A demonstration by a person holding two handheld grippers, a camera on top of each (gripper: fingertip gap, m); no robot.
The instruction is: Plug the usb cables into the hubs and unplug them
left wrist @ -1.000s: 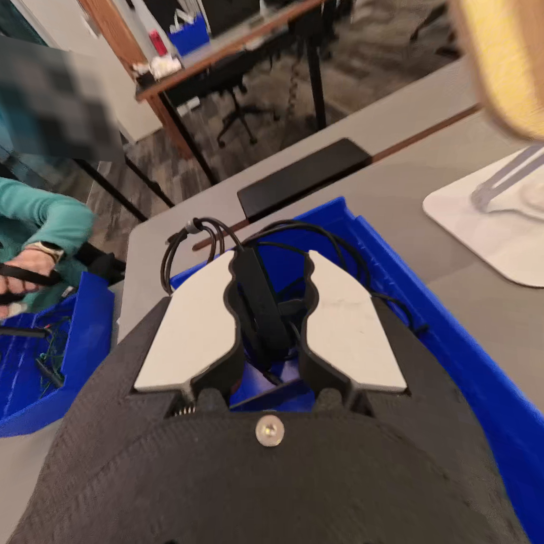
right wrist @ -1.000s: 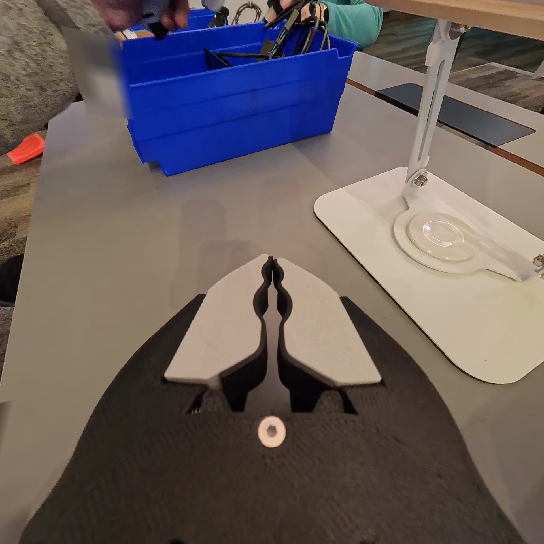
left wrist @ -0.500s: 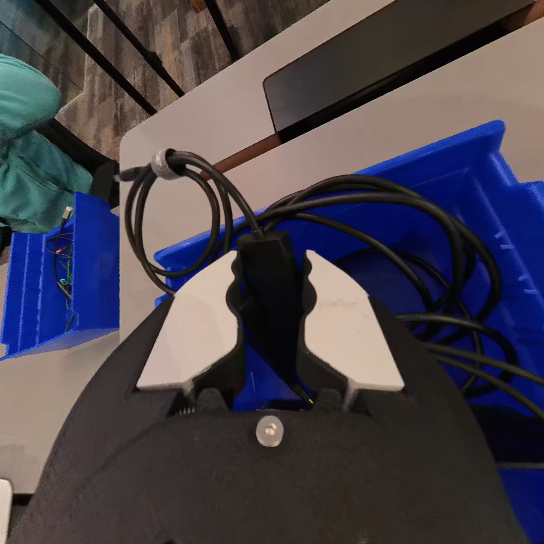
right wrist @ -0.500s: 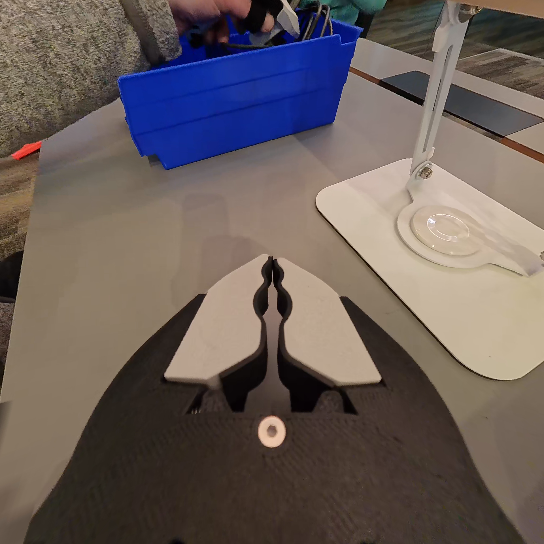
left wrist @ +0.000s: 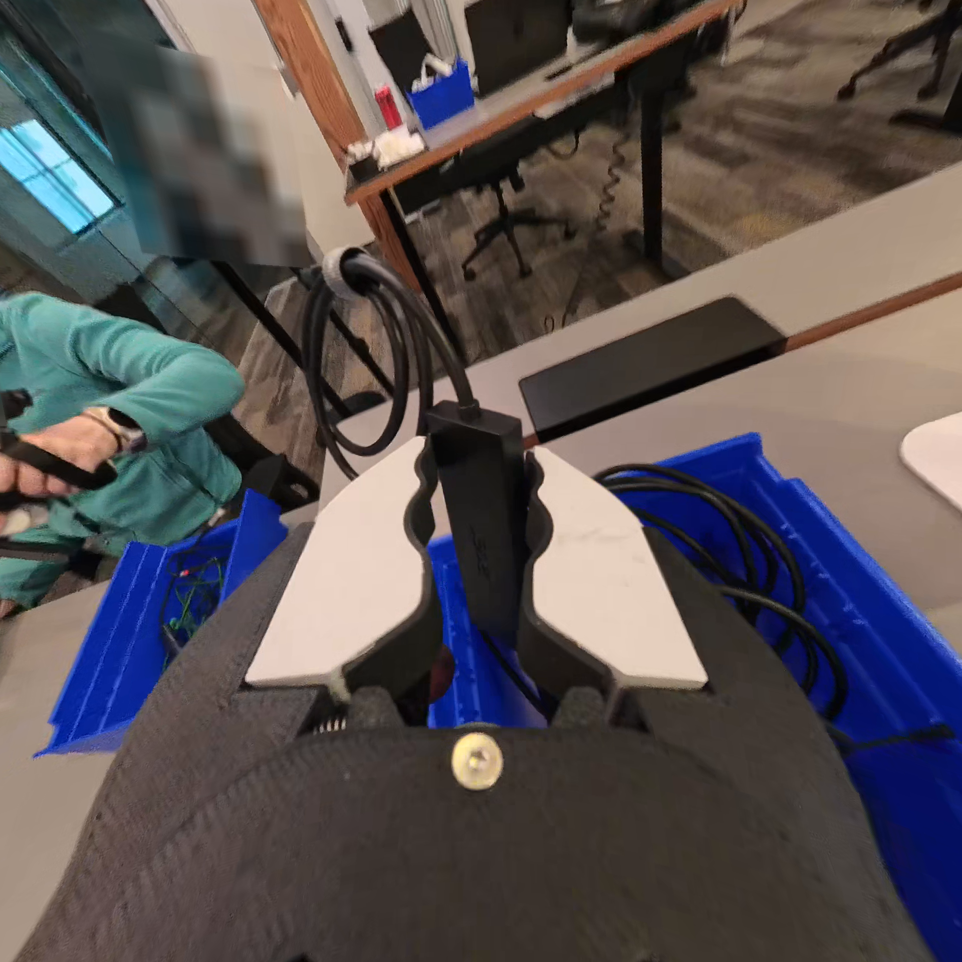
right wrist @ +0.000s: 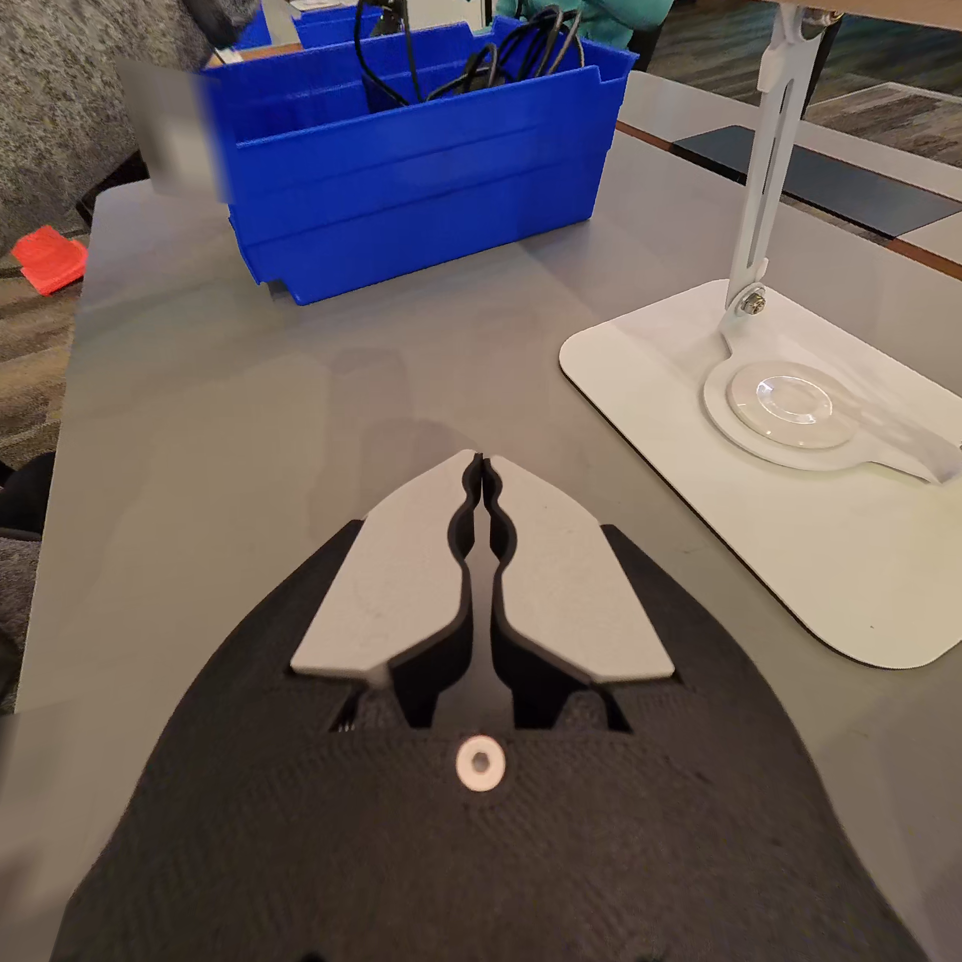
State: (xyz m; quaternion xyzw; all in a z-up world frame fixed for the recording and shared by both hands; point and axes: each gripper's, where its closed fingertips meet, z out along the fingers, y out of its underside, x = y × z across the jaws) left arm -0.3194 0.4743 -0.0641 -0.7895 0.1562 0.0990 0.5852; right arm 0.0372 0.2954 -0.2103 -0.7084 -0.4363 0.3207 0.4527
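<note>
My left gripper (left wrist: 476,458) is shut on a black USB hub (left wrist: 481,520) and holds it above a blue bin (left wrist: 859,624). The hub's black cable (left wrist: 364,359) loops up, coiled and bound with a grey strap. More black cables (left wrist: 729,531) lie in the bin. In the right wrist view, my right gripper (right wrist: 480,460) is shut and empty, low over the grey table (right wrist: 260,416). The same blue bin (right wrist: 416,172) stands beyond it with cables (right wrist: 520,57) sticking out.
A white stand base (right wrist: 755,468) with an upright arm (right wrist: 770,156) sits at the right of the table. A second blue bin (left wrist: 151,609) with thin wires is at left, beside a person in a teal sleeve (left wrist: 130,364). A black panel (left wrist: 650,364) lies behind the bin.
My left gripper has lifted the hub up out of the bin and tilted upward; the coiled cable now hangs in the air. My right gripper has stayed shut and barely moved.
</note>
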